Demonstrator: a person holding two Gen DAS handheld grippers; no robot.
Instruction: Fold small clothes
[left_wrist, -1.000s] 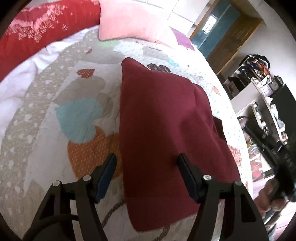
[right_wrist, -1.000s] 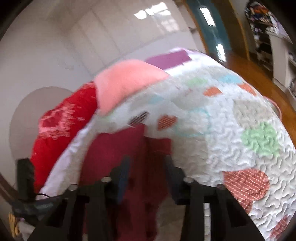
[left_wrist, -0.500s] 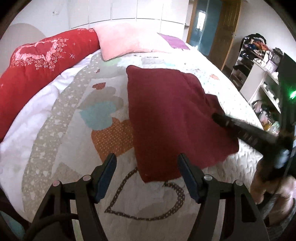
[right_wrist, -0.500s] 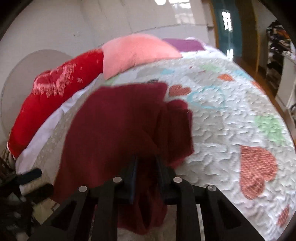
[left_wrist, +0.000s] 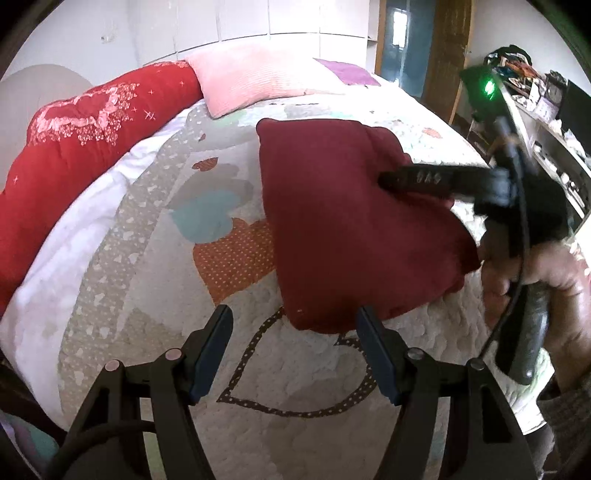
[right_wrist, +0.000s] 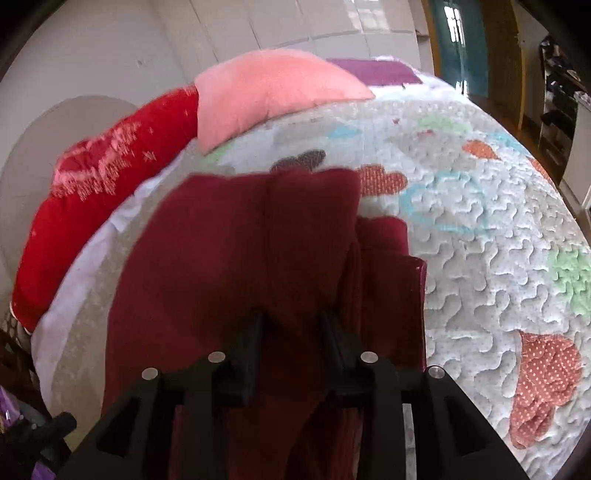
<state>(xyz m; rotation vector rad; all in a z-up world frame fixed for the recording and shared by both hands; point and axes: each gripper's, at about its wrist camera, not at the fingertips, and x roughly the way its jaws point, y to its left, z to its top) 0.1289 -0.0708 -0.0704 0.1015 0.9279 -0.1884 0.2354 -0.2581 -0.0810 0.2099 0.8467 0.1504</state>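
On the quilt (left_wrist: 155, 258), the maroon garment (left_wrist: 343, 221) lies folded, layered.

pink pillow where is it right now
The pink pillow lies at the head of the bed in both wrist views, between the red blanket on its left and a purple cushion on its right, beyond the dark red garment.

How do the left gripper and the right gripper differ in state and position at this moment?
The left gripper is open with nothing between its fingers; the right gripper is shut on the maroon garment. The left gripper hangs off the garment's near corner, over the quilt; the right gripper reaches in from the garment's right side and pinches a raised fold. Both are black two-finger tools pointed at the same garment.
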